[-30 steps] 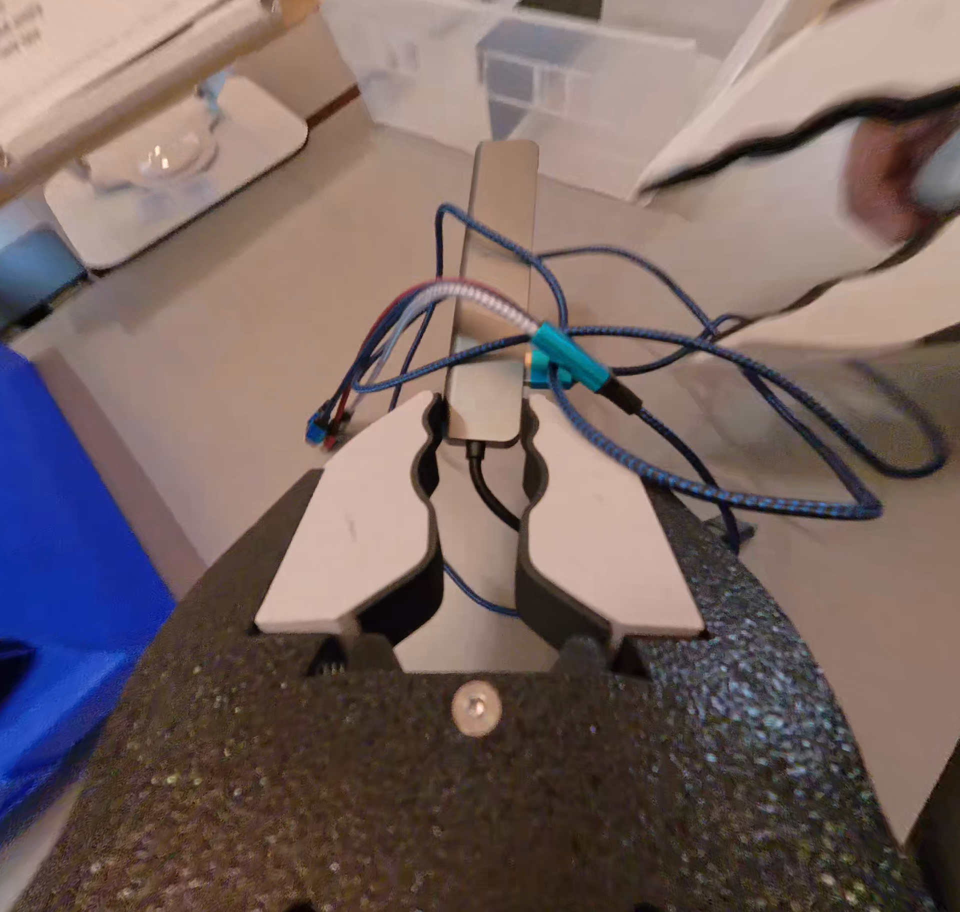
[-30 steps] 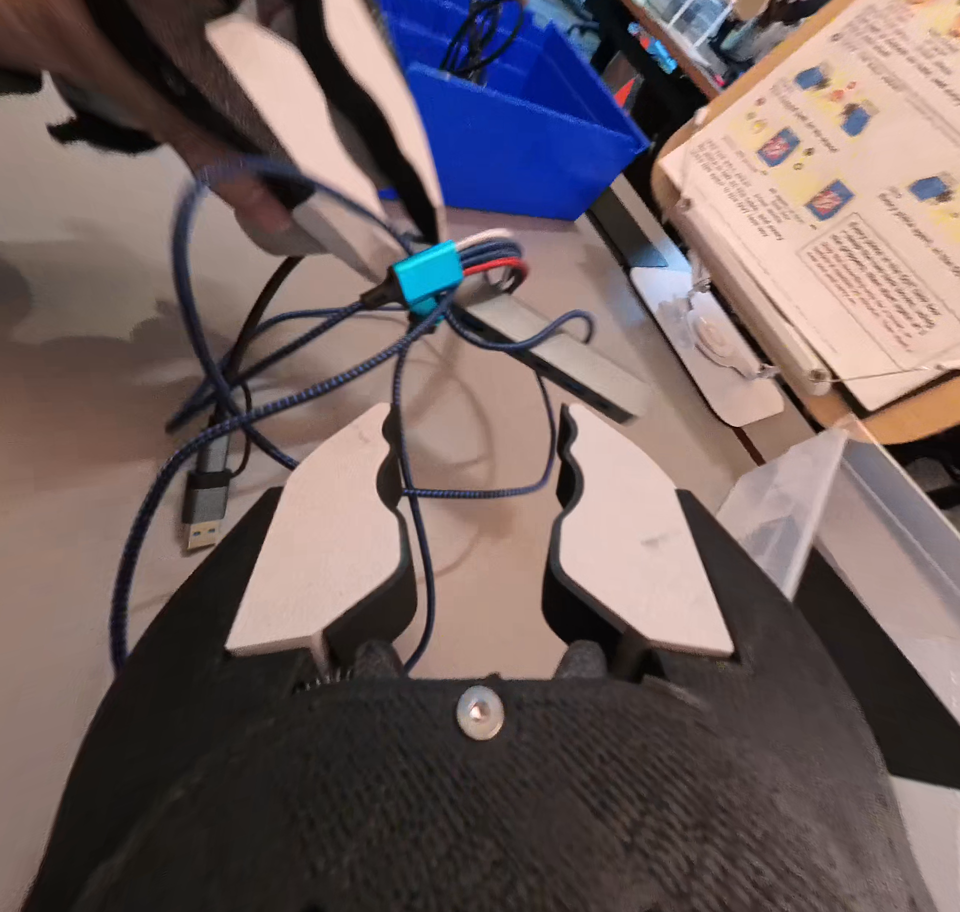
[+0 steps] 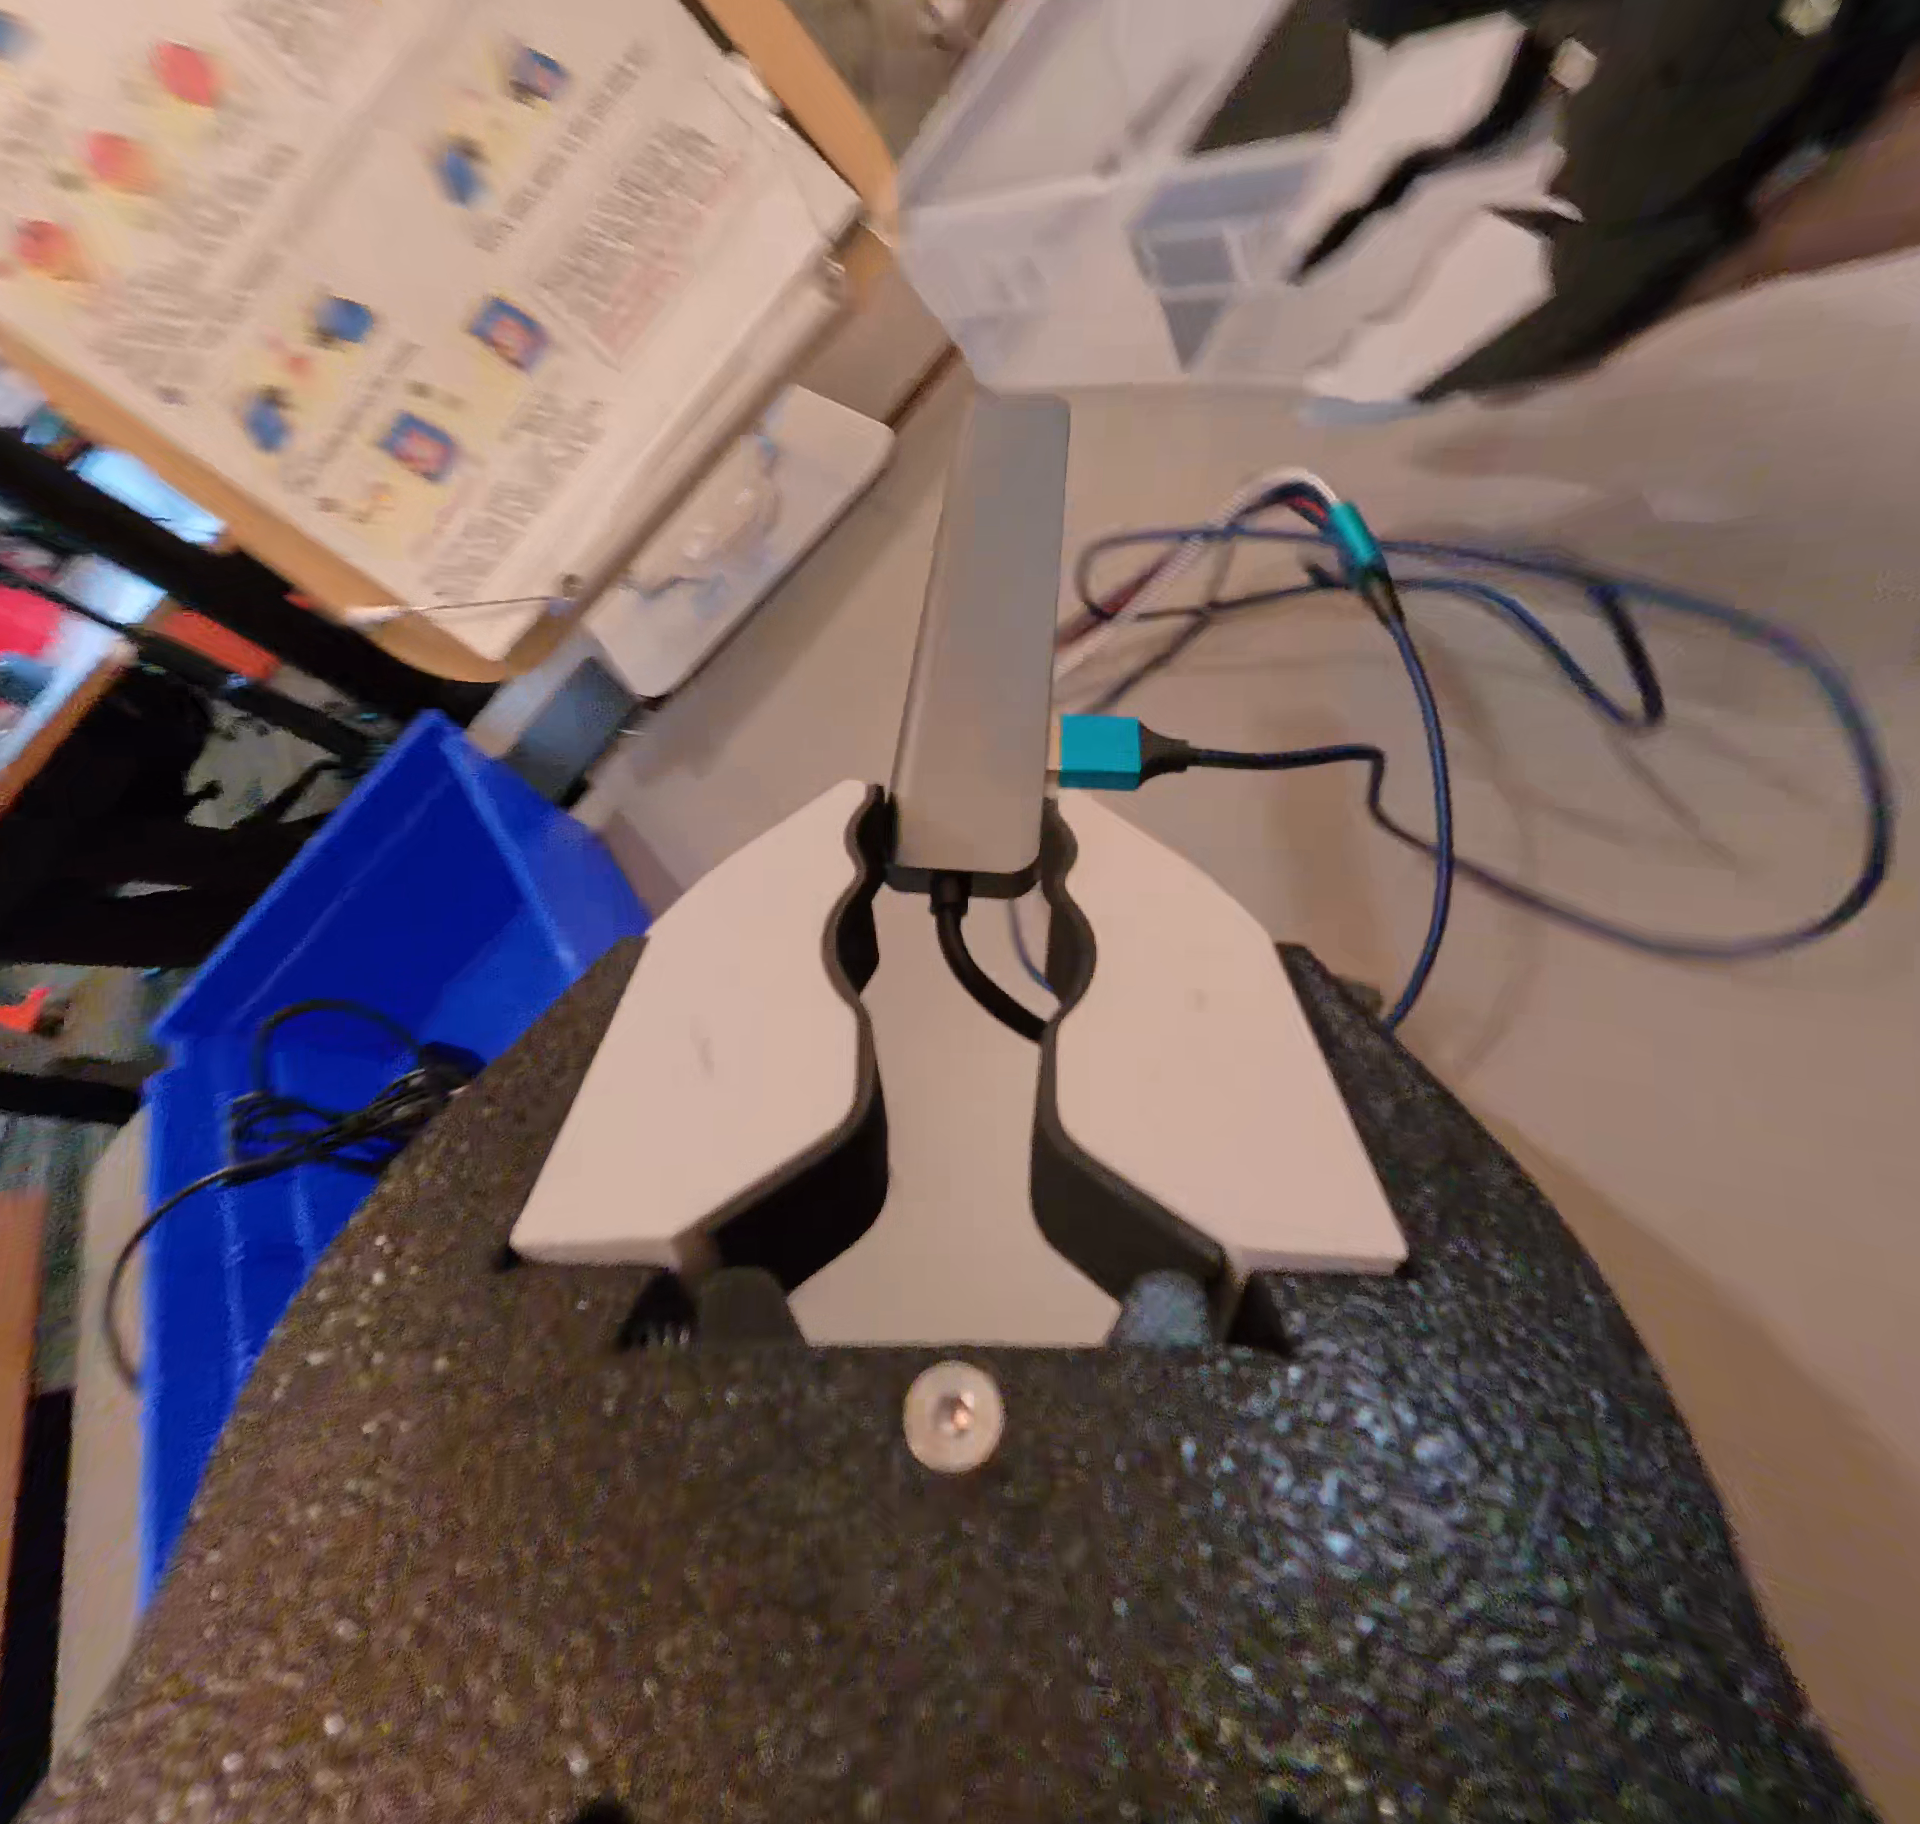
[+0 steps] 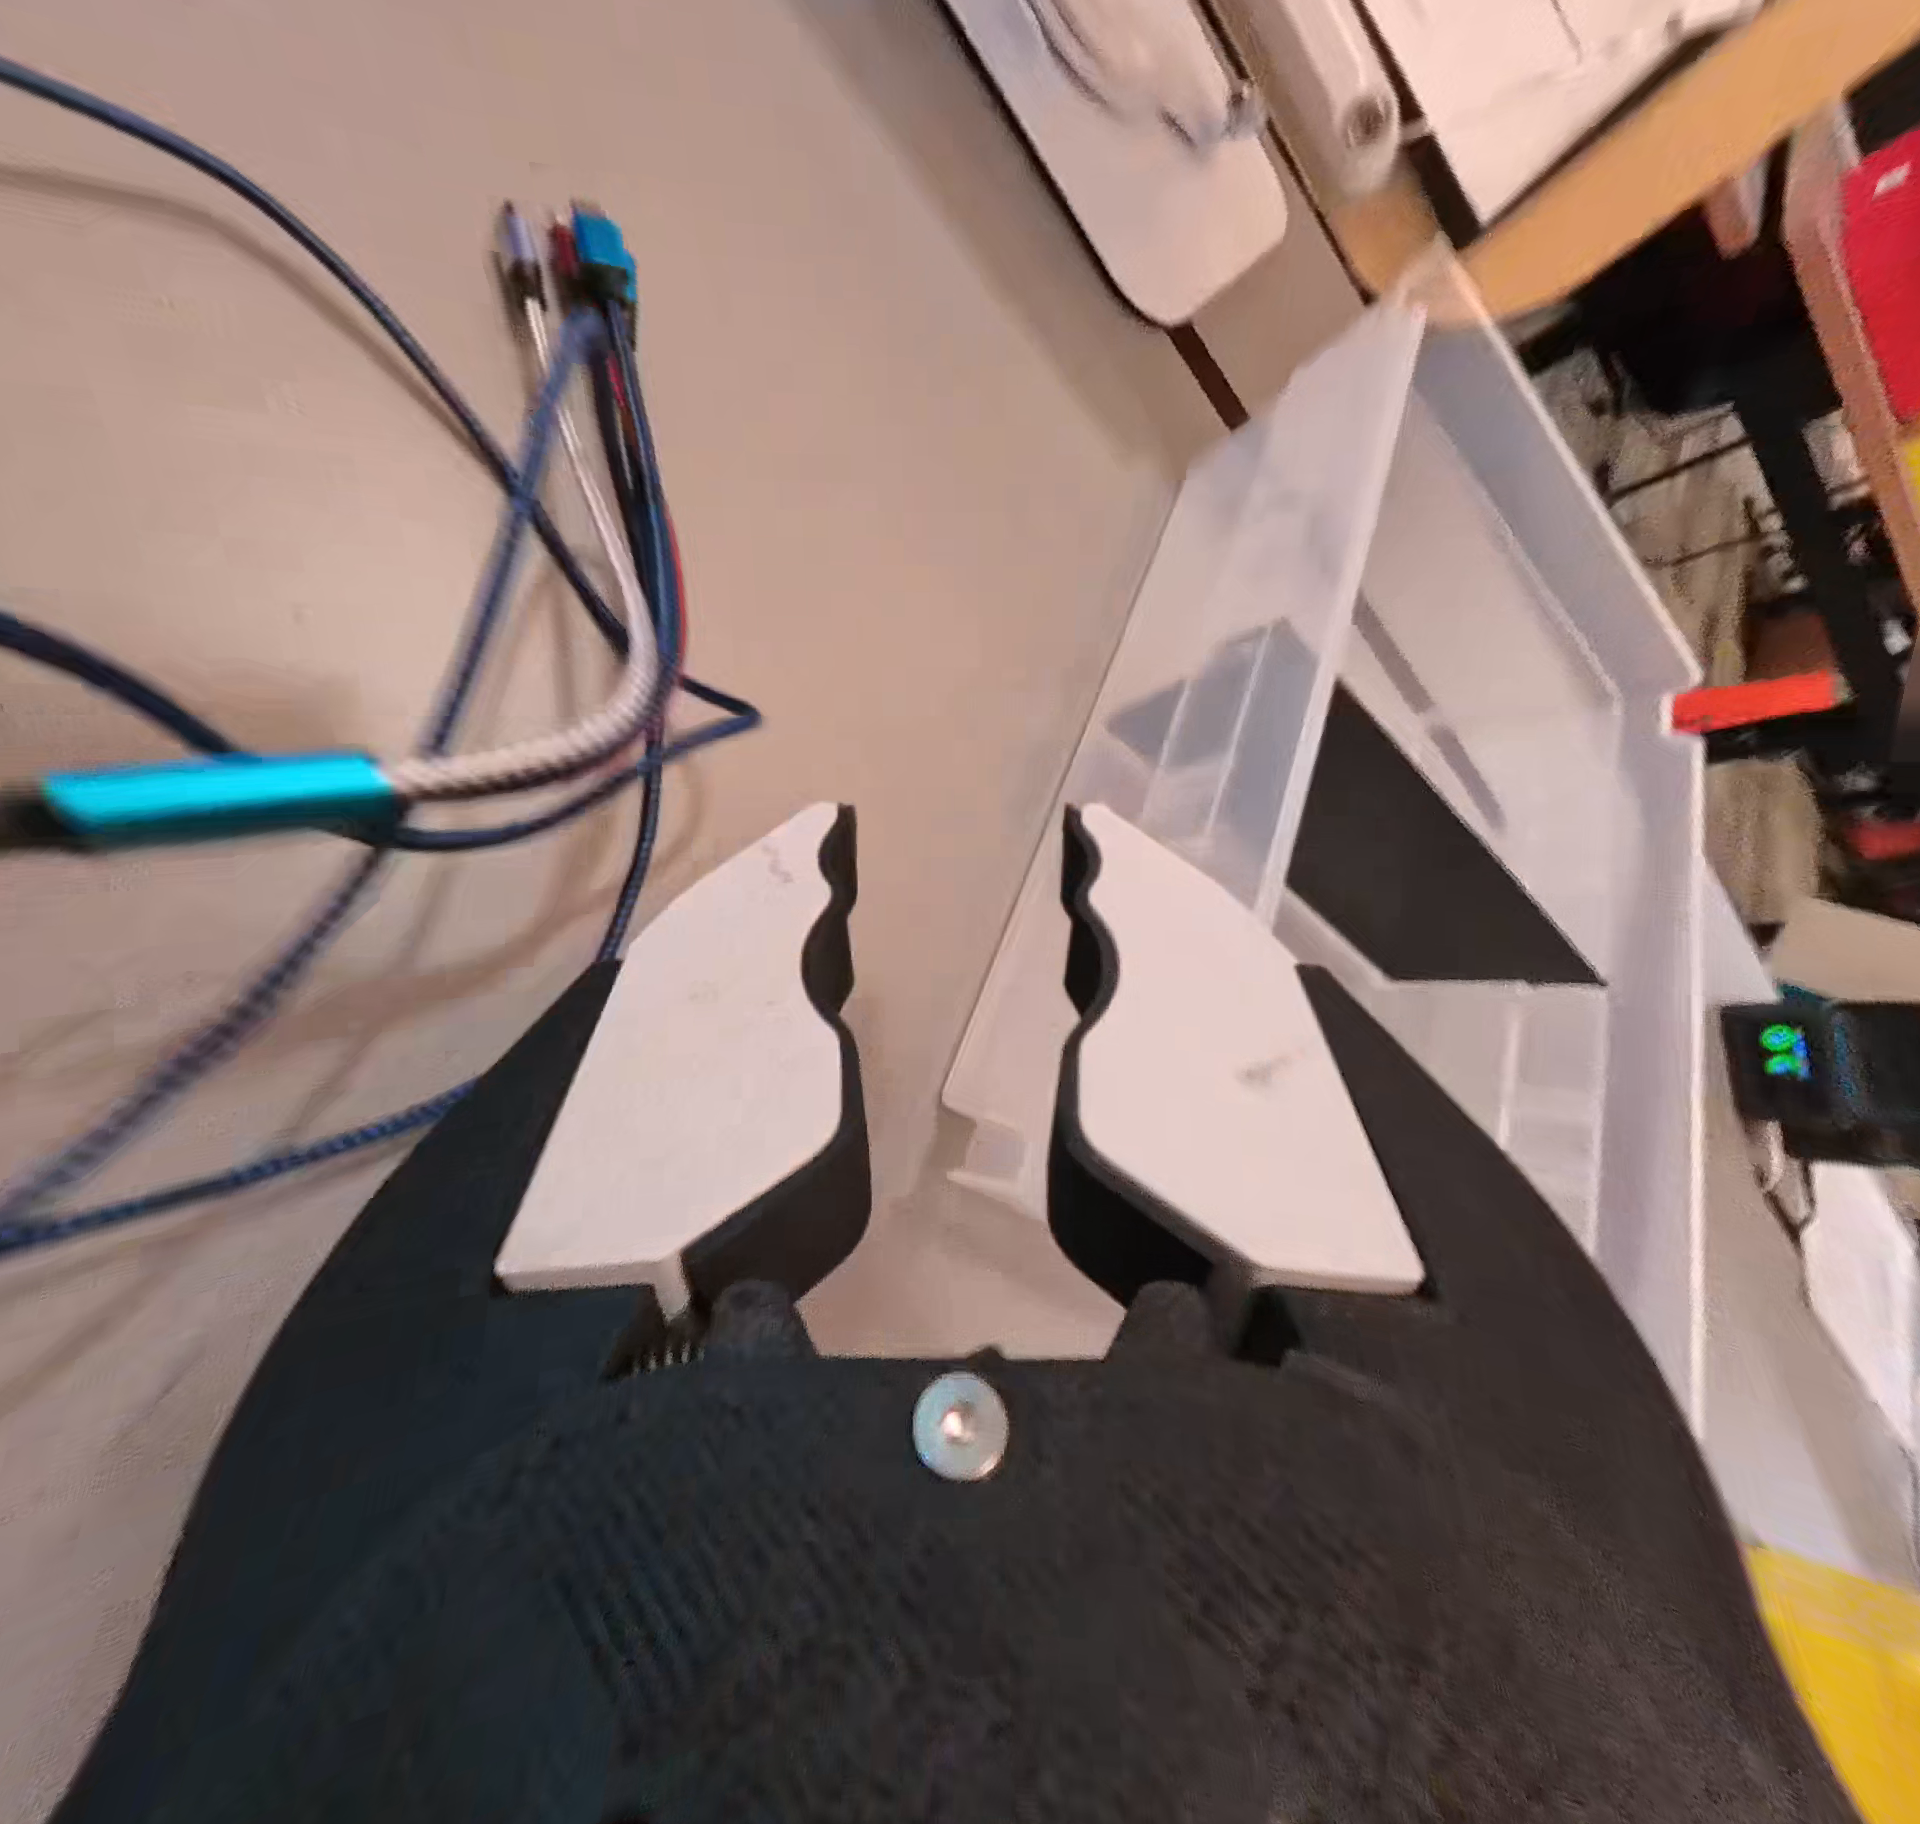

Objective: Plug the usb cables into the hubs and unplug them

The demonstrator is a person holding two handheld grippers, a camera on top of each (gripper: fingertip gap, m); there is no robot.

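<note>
Much of what we see is smeared by motion: the printed sheets (image 3: 416,247) on the board behind the hub are soft, and the right gripper (image 3: 1455,205) shows in the left wrist view only as a pale and black blur beyond the hub's far end. We cannot make out the hub's ports, and its near end sits partly hidden between the fingers.

We see the hub (image 3: 987,631) as a slim grey metal bar with rounded corners, pointing away from the camera and raised above the beige table (image 3: 1558,1099). Its short black lead (image 3: 982,974) curls out of the near end. A teal plug (image 3: 1101,753) sits against the hub's right side, seemingly plugged in, and its blue braided cable (image 3: 1423,694) loops over the table to the right of the hub. Left of the hub stands a blue plastic bin (image 3: 416,943) holding a thin black wire.

The left gripper (image 3: 961,839) has pale flat fingers with black wavy inner edges, and its jaws are closed on the hub's near end.

In the right wrist view, the right gripper (image 4: 958,839) stands with its jaws apart and nothing between them, over bare table beside a clear plastic box (image 4: 1455,735). To its left lies a teal sleeve (image 4: 218,803) from which white, blue and red braided strands fan out.
</note>
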